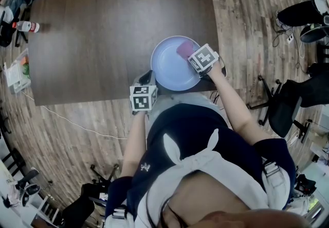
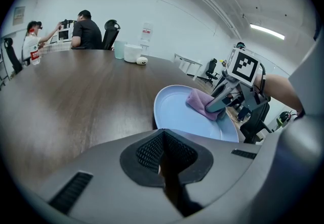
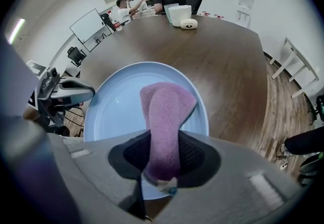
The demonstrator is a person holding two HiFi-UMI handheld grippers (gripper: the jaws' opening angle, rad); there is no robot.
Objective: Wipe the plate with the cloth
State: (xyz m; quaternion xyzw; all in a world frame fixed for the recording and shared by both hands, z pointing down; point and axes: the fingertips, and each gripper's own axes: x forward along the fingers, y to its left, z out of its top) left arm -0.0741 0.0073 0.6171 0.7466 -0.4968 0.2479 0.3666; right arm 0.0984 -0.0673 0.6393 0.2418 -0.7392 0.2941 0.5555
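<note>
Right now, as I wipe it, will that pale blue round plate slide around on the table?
Probably. The pale blue round plate looks smooth and hard on a polished dark wooden table, so it may skate. The left claw sits beside its rim, shut, not gripping it. The soft purple towelling cloth in the right claw could drag it along.

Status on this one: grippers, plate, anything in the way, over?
Right gripper shut on purple cloth, cloth down on blue plate. Left gripper shut, empty, beside plate's rim. Nothing in the way.

Right tongs (image 3: 161,180) gripping cloth (image 3: 167,112), steeply down; left tongs (image 2: 164,167) closed.
</note>
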